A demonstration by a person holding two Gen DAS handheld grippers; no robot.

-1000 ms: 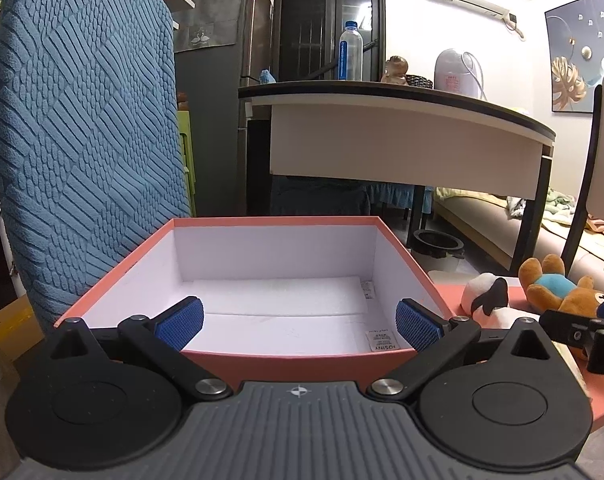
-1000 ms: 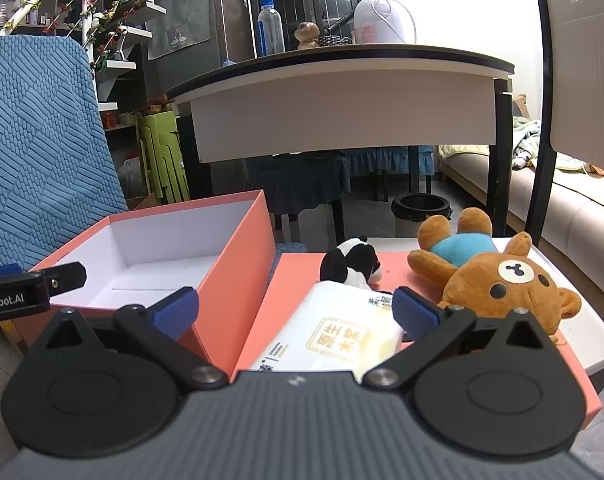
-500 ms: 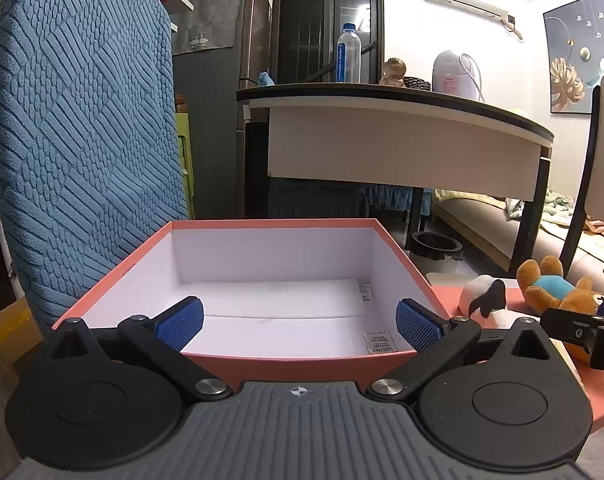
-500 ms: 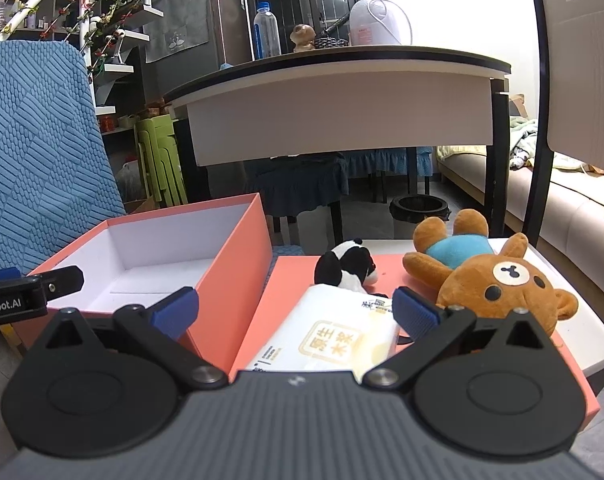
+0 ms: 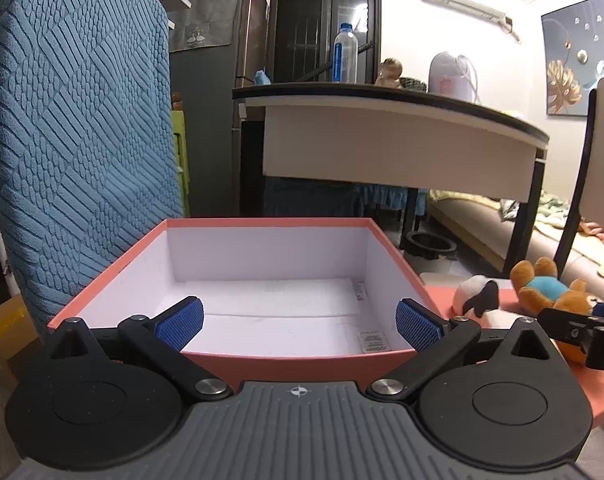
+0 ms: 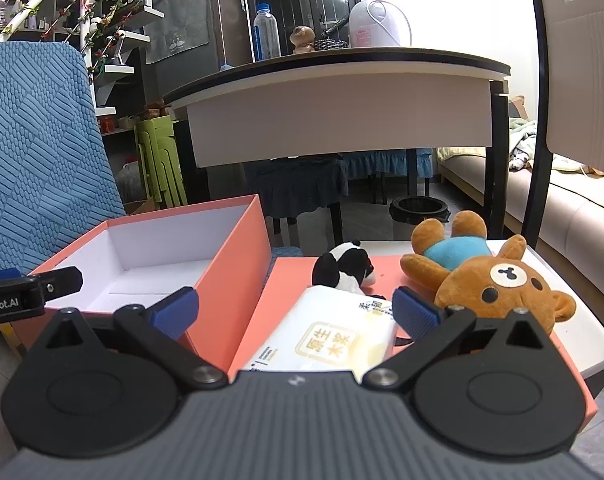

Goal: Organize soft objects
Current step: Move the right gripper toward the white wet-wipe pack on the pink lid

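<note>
Left wrist view: the left gripper [image 5: 297, 322] is hovering at the near wall of the coral box [image 5: 269, 360], its fingers [image 5: 179, 322] spread wide and gripping nothing. The box is sitting open, showing a bare white interior (only small printed labels on the floor and right wall). Beside the box on its right, the panda plush [image 5: 478, 296] and the bear plush [image 5: 550, 292] are lying on the coral lid [image 5: 598, 392]. A blue textured chair back [image 5: 77, 140] is standing behind the box on the left.

Right wrist view: the right gripper [image 6: 295, 314] is hovering over the tissue pack [image 6: 334, 336], its fingers [image 6: 416, 314] spread wide and not touching it. The pack is lying on the coral lid [image 6: 285, 280], its far end touching the panda plush [image 6: 344, 268]. The bear plush [image 6: 478, 272] is lying face up just right of the panda, partly on the white tabletop [image 6: 582, 332]. The coral box [image 6: 229, 276] is standing left of the lid.
</note>
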